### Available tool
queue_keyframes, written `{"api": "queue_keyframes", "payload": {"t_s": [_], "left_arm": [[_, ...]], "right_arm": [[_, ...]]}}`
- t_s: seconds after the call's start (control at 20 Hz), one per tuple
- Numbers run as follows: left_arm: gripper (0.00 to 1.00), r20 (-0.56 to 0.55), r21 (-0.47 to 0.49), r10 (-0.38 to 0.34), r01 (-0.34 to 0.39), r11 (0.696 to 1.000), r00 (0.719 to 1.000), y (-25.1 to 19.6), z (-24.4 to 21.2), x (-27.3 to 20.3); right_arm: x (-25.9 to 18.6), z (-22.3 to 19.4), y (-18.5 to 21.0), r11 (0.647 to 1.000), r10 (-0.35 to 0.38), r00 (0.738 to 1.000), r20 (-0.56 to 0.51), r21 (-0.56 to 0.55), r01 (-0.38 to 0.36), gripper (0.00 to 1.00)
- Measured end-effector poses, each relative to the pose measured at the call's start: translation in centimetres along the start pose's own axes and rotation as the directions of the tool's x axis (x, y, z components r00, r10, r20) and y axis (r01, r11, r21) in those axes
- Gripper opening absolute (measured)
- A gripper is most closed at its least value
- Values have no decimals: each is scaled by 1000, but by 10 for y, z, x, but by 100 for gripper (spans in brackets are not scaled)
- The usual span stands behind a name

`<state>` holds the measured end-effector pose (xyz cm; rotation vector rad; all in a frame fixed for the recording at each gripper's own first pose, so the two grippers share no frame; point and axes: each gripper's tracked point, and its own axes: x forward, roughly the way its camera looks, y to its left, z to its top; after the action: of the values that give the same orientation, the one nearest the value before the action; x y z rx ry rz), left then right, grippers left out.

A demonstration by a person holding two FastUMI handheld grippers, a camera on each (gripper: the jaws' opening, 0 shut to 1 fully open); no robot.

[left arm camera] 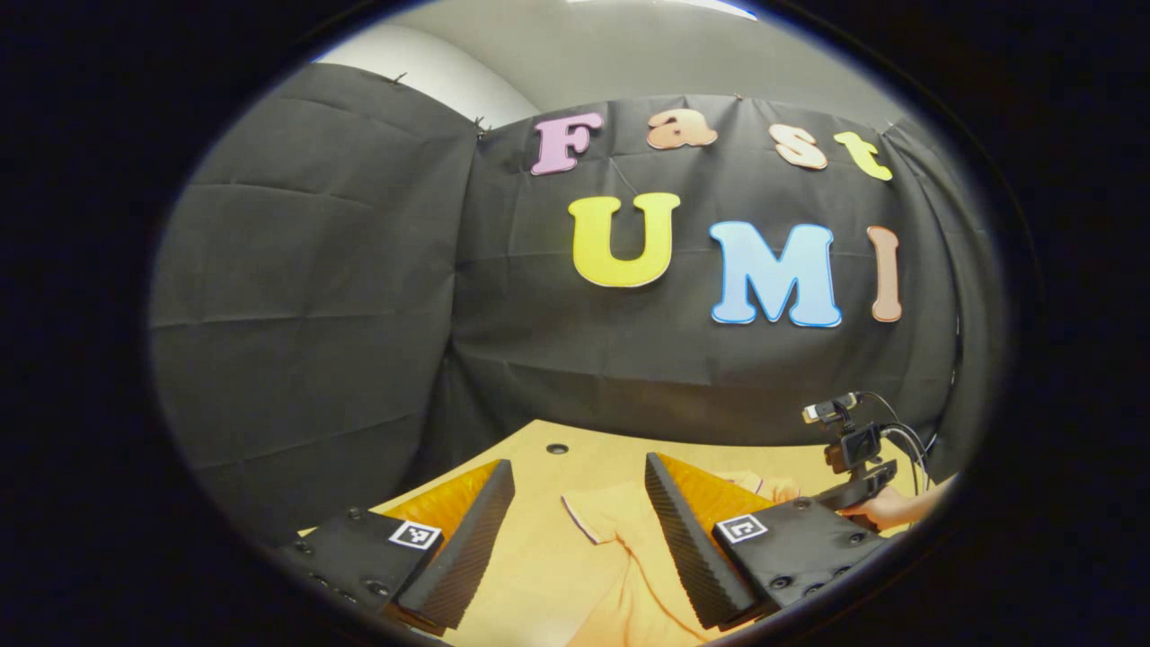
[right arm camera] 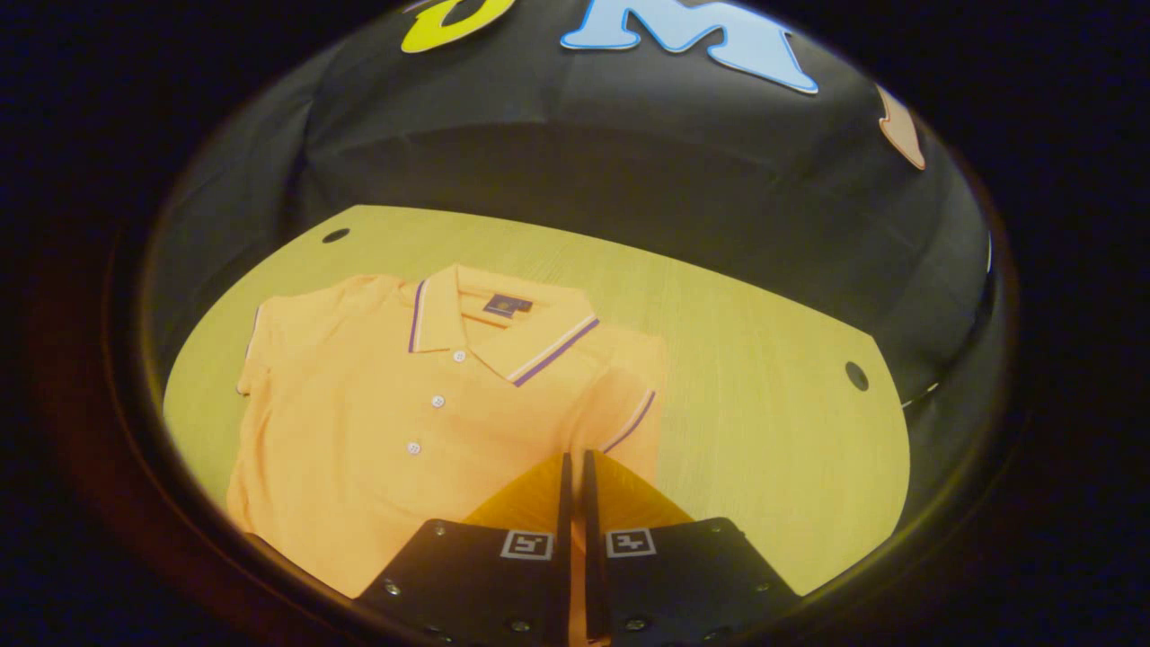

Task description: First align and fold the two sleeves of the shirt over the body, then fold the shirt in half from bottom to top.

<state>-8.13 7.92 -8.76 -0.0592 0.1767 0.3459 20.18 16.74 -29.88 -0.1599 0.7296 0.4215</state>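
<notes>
An orange polo shirt lies face up and flat on the wooden table, with its striped collar toward the far wall. In the right gripper view my right gripper is shut at the striped hem of the shirt's right-hand sleeve, with fabric pinched between its fingers. My left gripper stands open above the shirt's other sleeve, which lies between its fingers and below them. Cloth hides the right gripper's fingertips' lower part.
Round holes mark the table near its far corners. Black cloth walls close in behind and beside the table. In the left gripper view, a hand holds the other gripper's body with its camera at the right.
</notes>
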Motion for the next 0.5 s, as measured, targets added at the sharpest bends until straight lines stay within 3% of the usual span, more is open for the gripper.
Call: {"api": "queue_keyframes", "payload": {"t_s": [0.1,0.15,0.2,0.25,0.3,0.4,0.45,0.5], "left_arm": [[98,1,2,-10,10,1000,1000,-2,0,5],[98,2,3,-17,17,1000,1000,-4,0,7],[98,1,2,-25,25,1000,1000,-6,-1,10],[98,0,1,-34,34,999,999,-8,-2,14],[99,-2,0,-46,46,999,999,-11,-3,17],[98,-5,-1,-67,67,998,998,-16,-7,26],[98,-7,-1,-80,80,997,997,-20,-9,30],[95,-10,-1,-91,91,996,996,-23,-12,35]], "right_arm": [[-3,0,4,1000,14,1000,1,1,-14,14],[-3,0,6,1000,19,1000,2,-1,-19,30],[-6,2,6,1000,19,1000,6,-4,-19,35],[-8,3,6,1000,19,1000,11,-6,-19,54],[-11,5,4,1000,13,1000,17,-7,-13,61],[-17,11,2,1000,5,999,35,4,-5,88],[-22,14,1,1000,-4,999,48,11,4,99],[-29,19,-1,1000,-8,998,62,20,6,98]]}}
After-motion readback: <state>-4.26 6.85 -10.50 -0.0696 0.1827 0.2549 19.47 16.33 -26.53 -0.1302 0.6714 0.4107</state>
